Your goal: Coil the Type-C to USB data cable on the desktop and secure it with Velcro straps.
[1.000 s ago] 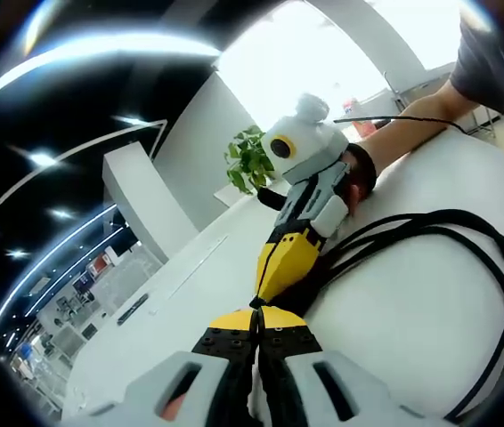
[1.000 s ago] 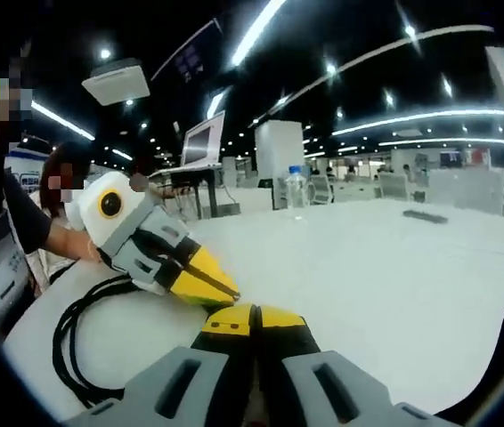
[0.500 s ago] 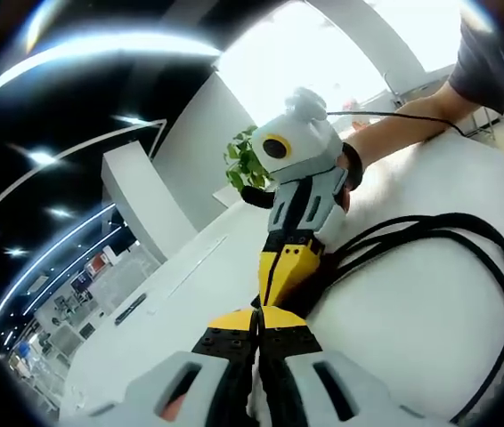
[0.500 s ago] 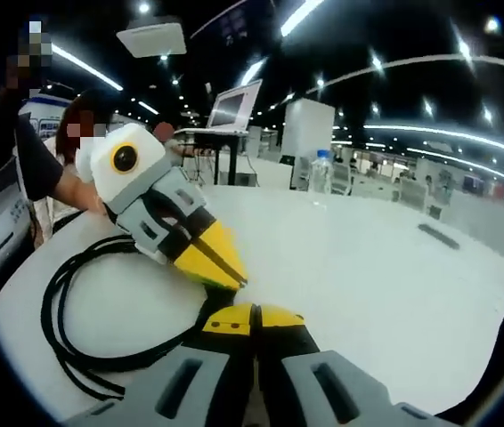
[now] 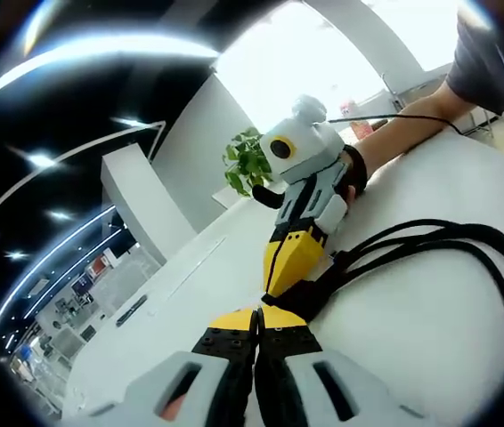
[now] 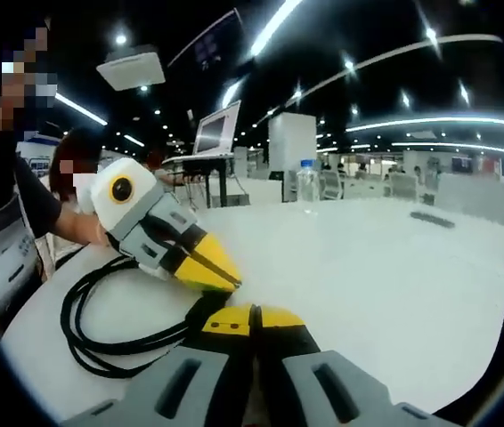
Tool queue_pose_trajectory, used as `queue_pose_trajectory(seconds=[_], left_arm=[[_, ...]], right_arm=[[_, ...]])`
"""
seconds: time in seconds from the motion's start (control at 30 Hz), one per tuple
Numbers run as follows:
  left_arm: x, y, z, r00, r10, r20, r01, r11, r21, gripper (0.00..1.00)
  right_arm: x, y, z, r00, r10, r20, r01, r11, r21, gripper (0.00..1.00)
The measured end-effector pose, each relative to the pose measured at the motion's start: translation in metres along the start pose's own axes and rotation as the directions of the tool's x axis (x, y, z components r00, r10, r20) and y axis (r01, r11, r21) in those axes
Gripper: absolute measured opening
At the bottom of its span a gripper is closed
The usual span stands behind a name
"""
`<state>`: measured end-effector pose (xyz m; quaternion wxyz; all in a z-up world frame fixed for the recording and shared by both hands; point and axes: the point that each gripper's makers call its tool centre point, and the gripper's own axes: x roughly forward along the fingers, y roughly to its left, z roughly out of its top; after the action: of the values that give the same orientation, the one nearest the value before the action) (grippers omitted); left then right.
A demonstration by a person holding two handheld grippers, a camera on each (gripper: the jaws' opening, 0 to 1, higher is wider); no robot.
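Note:
The black data cable lies in loose loops on the white table. In the right gripper view the cable is at the left. A black strap wrap bunches the loops where both grippers meet. My left gripper is shut, its yellow tips against that wrap. My right gripper is shut too, touching the strap wrap. Each gripper shows in the other's view, jaws together: the right gripper and the left gripper. I cannot see whether either pinches the strap.
A person's arm reaches in behind the right gripper. A potted plant stands at the table's far side. A water bottle and a laptop on a stand sit farther back. People are at the left.
The right gripper tilted upright, then leaned back, staying at the strap. The cable loops shifted slightly on the table. Both cameras moved a little.

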<state>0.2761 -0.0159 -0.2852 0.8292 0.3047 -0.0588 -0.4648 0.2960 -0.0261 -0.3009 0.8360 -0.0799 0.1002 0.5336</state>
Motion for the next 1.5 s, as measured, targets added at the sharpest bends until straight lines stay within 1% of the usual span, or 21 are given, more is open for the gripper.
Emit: queue_pose_trajectory(seconds=[0.03, 0.13, 0.27, 0.3, 0.37, 0.43, 0.47, 0.5, 0.53, 0.6, 0.63, 0.67, 0.77, 0.83, 0.93, 1.0, 1.07, 1.1, 1.37, 1.4, 1.5], left_arm=[[0.000, 0.000, 0.000, 1.000, 0.000, 0.000, 0.000, 1.000, 0.002, 0.02], [-0.001, 0.000, 0.000, 1.000, 0.001, 0.000, -0.001, 1.000, 0.003, 0.02], [-0.001, -0.001, 0.000, 1.000, 0.002, -0.001, -0.002, 1.000, 0.006, 0.02], [-0.001, -0.001, 0.000, 1.000, 0.002, -0.001, -0.002, 1.000, 0.006, 0.02], [-0.001, -0.001, 0.000, 1.000, 0.003, -0.001, -0.003, 1.000, 0.005, 0.02], [-0.001, -0.001, 0.000, 1.000, 0.003, -0.001, -0.003, 1.000, 0.004, 0.02], [-0.001, -0.001, 0.000, 1.000, 0.003, 0.000, -0.003, 1.000, 0.004, 0.02], [-0.001, -0.001, 0.000, 1.000, 0.003, 0.000, -0.003, 1.000, 0.005, 0.02], [-0.001, -0.001, 0.000, 1.000, 0.004, 0.000, -0.004, 1.000, 0.005, 0.02], [-0.001, -0.001, 0.000, 1.000, 0.004, 0.000, -0.004, 1.000, 0.006, 0.02], [-0.001, -0.001, 0.000, 1.000, 0.004, 0.000, -0.004, 1.000, 0.007, 0.02], [-0.001, -0.001, 0.000, 1.000, 0.005, -0.001, -0.005, 1.000, 0.008, 0.02], [-0.001, 0.000, 0.000, 1.000, 0.006, -0.001, -0.006, 1.000, 0.010, 0.02], [-0.001, 0.000, 0.000, 1.000, 0.006, 0.000, -0.006, 1.000, 0.009, 0.02], [-0.001, 0.000, 0.000, 1.000, 0.006, 0.000, -0.006, 1.000, 0.008, 0.02], [-0.001, 0.000, 0.000, 1.000, 0.007, 0.001, -0.007, 1.000, 0.007, 0.02], [-0.001, 0.000, 0.000, 1.000, 0.007, 0.001, -0.007, 1.000, 0.005, 0.02], [-0.001, 0.000, 0.000, 1.000, 0.007, 0.001, -0.007, 1.000, 0.005, 0.02], [-0.001, 0.000, 0.000, 1.000, 0.008, 0.001, -0.008, 1.000, 0.006, 0.02], [-0.001, 0.000, 0.000, 1.000, 0.008, 0.001, -0.008, 1.000, 0.006, 0.02], [-0.001, 0.000, 0.000, 1.000, 0.008, 0.001, -0.008, 1.000, 0.006, 0.02]], right_arm=[[0.001, 0.001, -0.001, 1.000, -0.001, -0.004, 0.001, 1.000, -0.018, 0.01], [0.002, -0.001, 0.001, 1.000, -0.015, 0.005, 0.015, 1.000, 0.005, 0.01], [-0.001, -0.003, 0.002, 1.000, -0.018, 0.008, 0.017, 1.000, 0.012, 0.01], [-0.003, -0.006, 0.004, 0.999, -0.034, 0.022, 0.034, 0.999, 0.024, 0.01], [-0.007, -0.012, 0.013, 0.995, -0.056, 0.081, 0.049, 0.995, 0.087, 0.01], [-0.009, -0.019, 0.012, 0.994, -0.075, 0.084, 0.065, 0.991, 0.117, 0.01], [-0.009, -0.019, 0.011, 0.995, -0.070, 0.072, 0.061, 0.991, 0.118, 0.01], [-0.008, -0.017, 0.010, 0.996, -0.066, 0.068, 0.058, 0.992, 0.114, 0.01], [-0.007, -0.014, 0.007, 0.997, -0.058, 0.046, 0.054, 0.995, 0.084, 0.01], [-0.004, -0.012, -0.003, 0.998, -0.063, -0.022, 0.063, 0.998, 0.014, 0.01], [-0.001, -0.013, 0.005, 0.996, -0.089, 0.028, 0.089, 0.996, -0.007, 0.01], [-0.002, -0.012, 0.001, 0.996, -0.085, 0.009, 0.085, 0.996, 0.001, 0.01], [-0.004, -0.014, 0.001, 0.997, -0.082, 0.005, 0.081, 0.996, 0.022, 0.01], [-0.005, -0.014, 0.005, 0.996, -0.078, 0.032, 0.077, 0.996, 0.036, 0.01], [-0.006, -0.009, 0.008, 0.997, -0.056, 0.052, 0.053, 0.997, 0.053, 0.01], [-0.004, -0.005, 0.005, 0.998, -0.043, 0.040, 0.041, 0.998, 0.046, 0.01], [-0.003, -0.002, -0.001, 0.999, -0.041, 0.003, 0.041, 0.999, 0.009, 0.01], [-0.002, -0.002, 0.002, 0.999, -0.048, 0.018, 0.048, 0.999, 0.005, 0.01], [-0.004, 0.001, 0.002, 0.999, -0.026, 0.023, 0.025, 1.000, 0.009, 0.01], [-0.003, 0.002, 0.000, 1.000, -0.026, 0.013, 0.026, 1.000, 0.000, 0.01], [-0.002, 0.002, 0.000, 0.999, -0.031, 0.014, 0.031, 1.000, -0.003, 0.01]])
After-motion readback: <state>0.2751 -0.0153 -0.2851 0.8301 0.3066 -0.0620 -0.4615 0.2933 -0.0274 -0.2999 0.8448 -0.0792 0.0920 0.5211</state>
